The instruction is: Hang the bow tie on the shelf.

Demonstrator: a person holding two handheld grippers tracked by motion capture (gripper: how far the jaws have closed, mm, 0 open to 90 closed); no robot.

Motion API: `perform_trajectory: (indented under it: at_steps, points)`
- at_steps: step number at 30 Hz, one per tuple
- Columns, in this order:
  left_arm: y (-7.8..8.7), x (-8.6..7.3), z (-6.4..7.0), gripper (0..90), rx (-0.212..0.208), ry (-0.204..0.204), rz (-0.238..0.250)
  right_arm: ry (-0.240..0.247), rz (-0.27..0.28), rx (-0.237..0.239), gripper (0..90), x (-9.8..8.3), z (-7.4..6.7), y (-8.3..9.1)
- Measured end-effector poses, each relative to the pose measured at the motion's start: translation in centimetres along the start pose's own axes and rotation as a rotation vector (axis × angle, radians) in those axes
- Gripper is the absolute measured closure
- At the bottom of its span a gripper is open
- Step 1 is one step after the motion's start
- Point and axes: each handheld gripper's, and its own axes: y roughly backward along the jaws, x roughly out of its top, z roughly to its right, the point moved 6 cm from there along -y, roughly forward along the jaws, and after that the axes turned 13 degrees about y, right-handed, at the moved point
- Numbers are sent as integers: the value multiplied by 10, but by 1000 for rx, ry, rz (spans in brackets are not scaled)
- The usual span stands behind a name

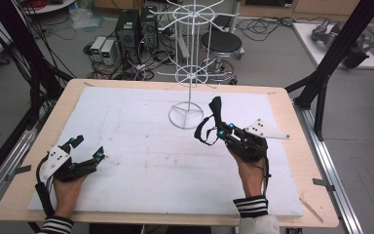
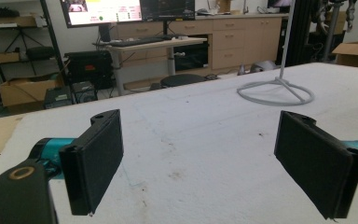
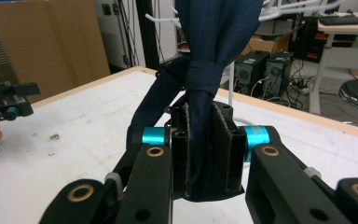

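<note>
A dark navy cloth band (image 3: pixel 204 70) is pinched between the pads of my right gripper (image 3: pixel 204 144), which is shut on it; part of it sticks up above the jaws and a loop hangs to one side. From above, the right gripper (image 1: pixel 220 130) holds the navy band (image 1: pixel 213 119) just right of the white wire rack's ring base (image 1: pixel 186 117). My left gripper (image 1: pixel 88 147) rests at the table's near left, open, with bare white board between its pads (image 2: pixel 95 161). The wire rack (image 2: pixel 276 91) stands far ahead of it.
A white foam board (image 1: pixel 141 161) covers the wooden table (image 1: pixel 292 161). The rack's pole and hooked arms (image 1: pixel 191 44) rise at the back centre. Black frame posts (image 1: pixel 341 44) stand at the right; computers, cables and a stool lie on the floor beyond.
</note>
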Motion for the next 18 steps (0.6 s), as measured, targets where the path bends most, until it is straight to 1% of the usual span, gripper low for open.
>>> perform_trajectory:
  at_steps: [10,12,13,18]
  points:
    - [0,0,-1,159,2,0,-4,25,9,14,783,16,-5,-11]
    - [0,0,-1,158,2,2,-4,24,14,18,783,20,-5,-12]
    - [0,0,-1,159,3,2,-4,31,22,14,783,23,-4,-13]
    - [0,0,-1,159,2,2,-3,38,29,21,783,31,-7,-18]
